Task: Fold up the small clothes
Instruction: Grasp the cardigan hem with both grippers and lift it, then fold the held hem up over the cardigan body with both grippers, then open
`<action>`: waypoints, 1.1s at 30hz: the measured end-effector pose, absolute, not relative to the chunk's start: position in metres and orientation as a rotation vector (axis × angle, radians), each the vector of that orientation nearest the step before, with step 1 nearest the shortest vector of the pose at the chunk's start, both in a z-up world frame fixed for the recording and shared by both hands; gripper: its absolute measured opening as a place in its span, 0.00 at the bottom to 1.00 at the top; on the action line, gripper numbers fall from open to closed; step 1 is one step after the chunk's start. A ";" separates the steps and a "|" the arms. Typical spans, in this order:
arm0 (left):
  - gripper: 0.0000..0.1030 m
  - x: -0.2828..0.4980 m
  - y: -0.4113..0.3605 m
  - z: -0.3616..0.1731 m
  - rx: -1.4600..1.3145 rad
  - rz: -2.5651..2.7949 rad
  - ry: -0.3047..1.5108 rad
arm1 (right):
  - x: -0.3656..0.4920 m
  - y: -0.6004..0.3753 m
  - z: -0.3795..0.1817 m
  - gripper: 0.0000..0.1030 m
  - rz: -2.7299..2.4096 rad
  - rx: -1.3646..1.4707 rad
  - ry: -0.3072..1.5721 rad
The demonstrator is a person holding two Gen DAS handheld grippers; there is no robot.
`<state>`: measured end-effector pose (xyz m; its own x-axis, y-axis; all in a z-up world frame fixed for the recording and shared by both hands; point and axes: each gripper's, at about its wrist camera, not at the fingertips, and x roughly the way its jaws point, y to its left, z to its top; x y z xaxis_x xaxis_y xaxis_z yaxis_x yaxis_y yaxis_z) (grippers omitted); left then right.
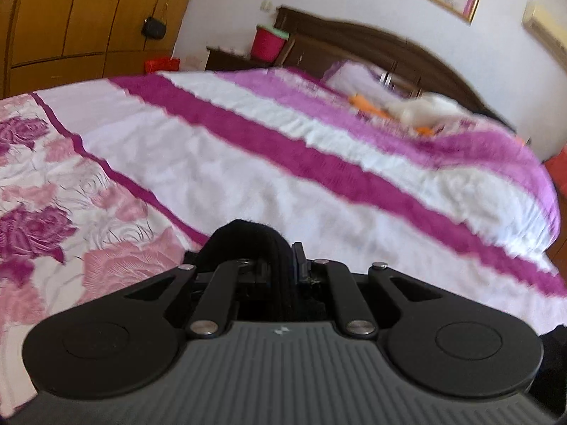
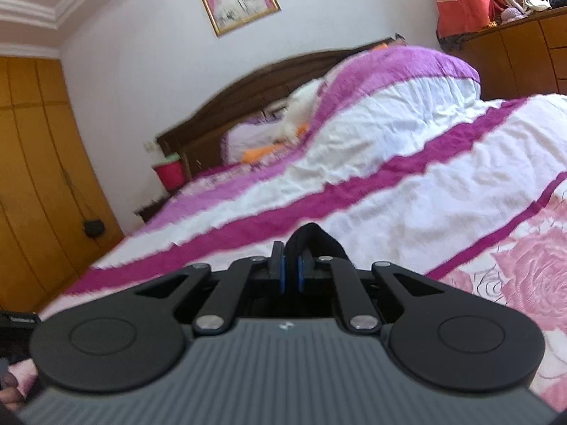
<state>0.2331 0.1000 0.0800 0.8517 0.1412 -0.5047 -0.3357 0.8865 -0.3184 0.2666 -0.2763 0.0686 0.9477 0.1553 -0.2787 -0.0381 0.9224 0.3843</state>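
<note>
My left gripper (image 1: 280, 258) is shut on a black knitted garment (image 1: 248, 237) that bunches up over its fingertips and runs down between the fingers. My right gripper (image 2: 292, 258) is shut on a black fabric edge (image 2: 315, 237) that loops up over its blue-padded fingers. Both grippers are held above the bed's purple-and-white striped bedspread (image 1: 283, 163), which also shows in the right wrist view (image 2: 389, 177). Most of the garment is hidden below the grippers. Both views are motion-blurred.
A dark wooden headboard (image 1: 372, 46) stands at the far end with pillows and a white-and-orange item (image 1: 418, 111) near it. A red bucket (image 1: 267, 44) sits on a nightstand. Wooden wardrobes (image 1: 71, 17) line the left wall, and a wooden dresser (image 2: 524, 53) stands at the right.
</note>
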 end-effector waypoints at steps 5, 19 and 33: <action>0.12 0.255 0.104 0.043 -0.375 0.274 0.597 | 0.292 -0.278 0.037 0.12 0.064 0.403 0.448; 0.53 0.220 0.101 0.065 -0.258 0.184 0.590 | 0.275 -0.282 0.047 0.36 0.133 0.396 0.533; 0.51 0.162 0.068 0.067 0.009 0.006 0.621 | 0.227 -0.256 0.057 0.36 0.242 0.046 0.554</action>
<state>0.1619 0.0679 0.0665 0.8131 0.0087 -0.5821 -0.0034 0.9999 0.0101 0.2270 -0.2559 0.0566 0.8226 0.2397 -0.5156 -0.2150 0.9706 0.1082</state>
